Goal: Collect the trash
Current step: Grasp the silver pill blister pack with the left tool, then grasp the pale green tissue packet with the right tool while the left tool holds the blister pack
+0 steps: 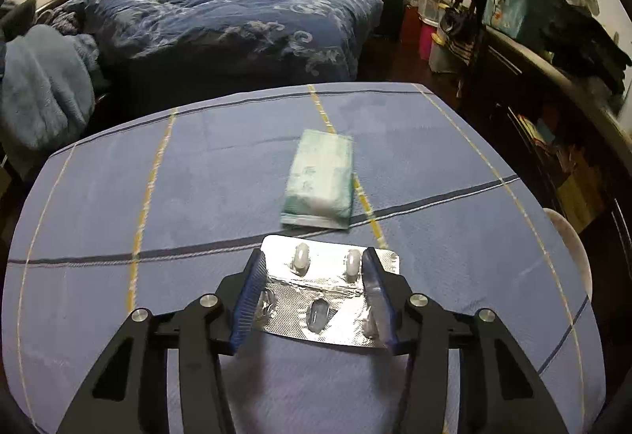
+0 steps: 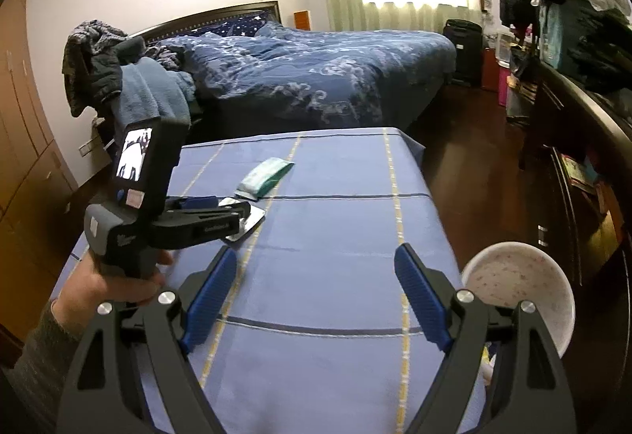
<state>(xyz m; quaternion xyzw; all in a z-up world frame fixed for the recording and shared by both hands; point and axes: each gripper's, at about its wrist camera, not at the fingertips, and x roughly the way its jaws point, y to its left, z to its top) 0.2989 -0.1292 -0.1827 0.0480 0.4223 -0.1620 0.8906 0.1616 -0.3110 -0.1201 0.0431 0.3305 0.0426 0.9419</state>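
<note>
A silver blister pack (image 1: 320,295) with a few pills is clamped between the blue pads of my left gripper (image 1: 314,260), just above the blue checked tablecloth (image 1: 158,177). A green-and-white tissue pack (image 1: 320,181) lies on the cloth just beyond it. In the right wrist view my left gripper (image 2: 237,213) holds the blister pack (image 2: 247,224) at the table's left, with the tissue pack (image 2: 264,177) behind. My right gripper (image 2: 316,276) is open and empty over the table's near right part.
A white bin with a speckled inside (image 2: 517,284) stands by the table's right edge. A bed with a blue quilt (image 2: 308,78) lies beyond the table. A dark cabinet piled with clothes (image 2: 584,98) runs along the right, with wooden floor between.
</note>
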